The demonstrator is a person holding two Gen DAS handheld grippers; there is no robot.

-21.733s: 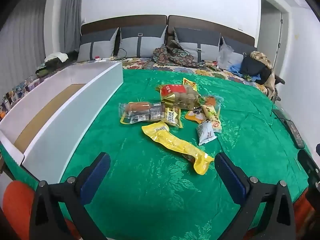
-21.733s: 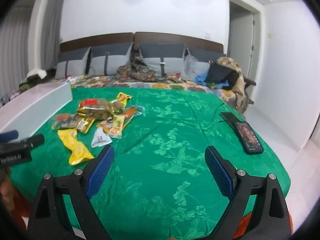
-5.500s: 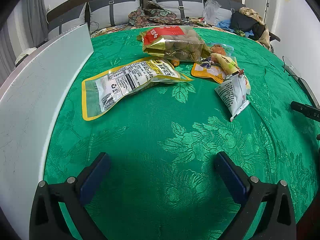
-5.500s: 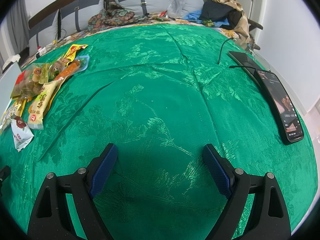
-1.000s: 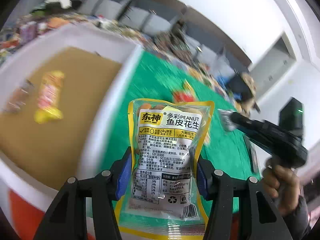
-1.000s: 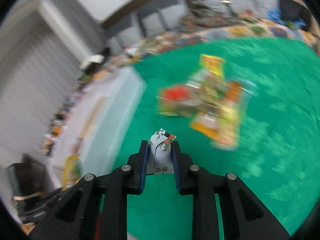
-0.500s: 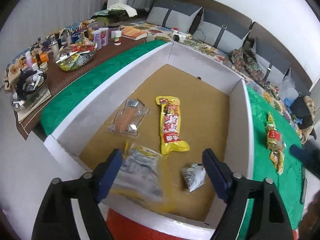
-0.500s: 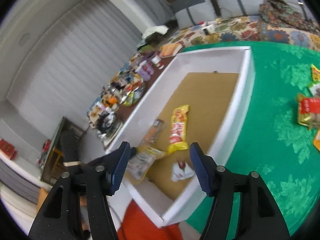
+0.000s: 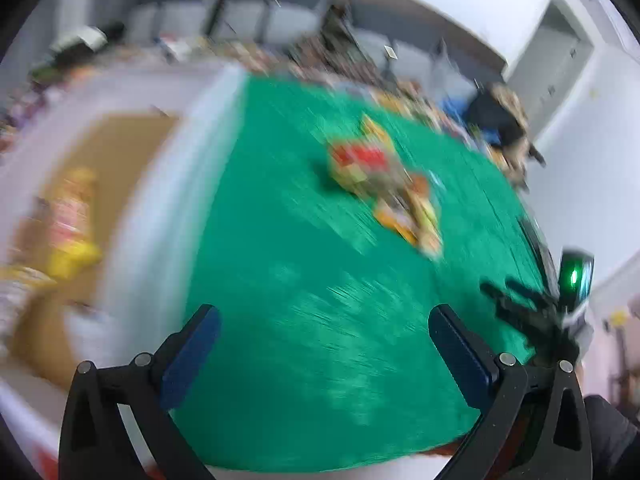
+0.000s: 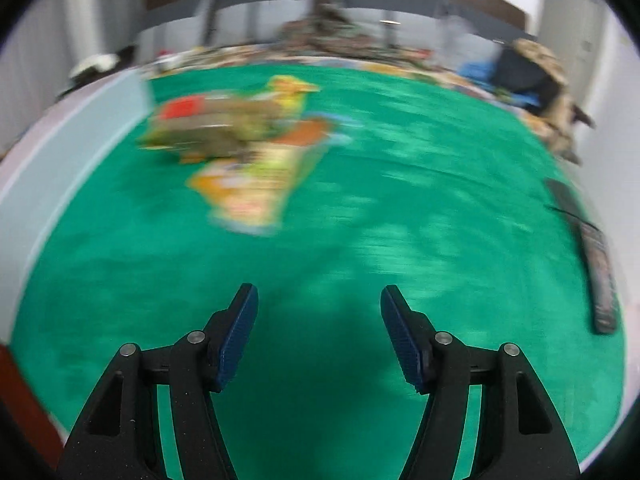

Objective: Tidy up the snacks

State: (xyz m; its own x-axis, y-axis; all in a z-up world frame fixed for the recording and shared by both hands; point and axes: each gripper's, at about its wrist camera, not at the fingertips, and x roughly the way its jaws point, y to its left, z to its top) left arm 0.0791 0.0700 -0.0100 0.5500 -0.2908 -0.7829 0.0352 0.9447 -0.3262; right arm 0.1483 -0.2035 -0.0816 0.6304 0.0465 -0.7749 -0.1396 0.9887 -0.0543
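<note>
Both views are blurred by motion. A pile of snack packets, red, yellow and orange, lies on the green cloth; the right wrist view has the pile ahead and to the left. My left gripper hangs over bare cloth beside the white box, its jaws opening wide with nothing between them. A yellow packet lies on the box's brown floor. My right gripper stands open and empty above the cloth, short of the pile. In the left wrist view it shows at the far right.
The white box wall runs along the left of the cloth. Two dark phones lie near the cloth's right edge. Grey cushions and a heap of clothes sit at the back.
Both grippers let go of their packets over the box, the peanut pouch and the small white packet. Both views have since swung from the box back over the green cloth. The left jaws spread wider.
</note>
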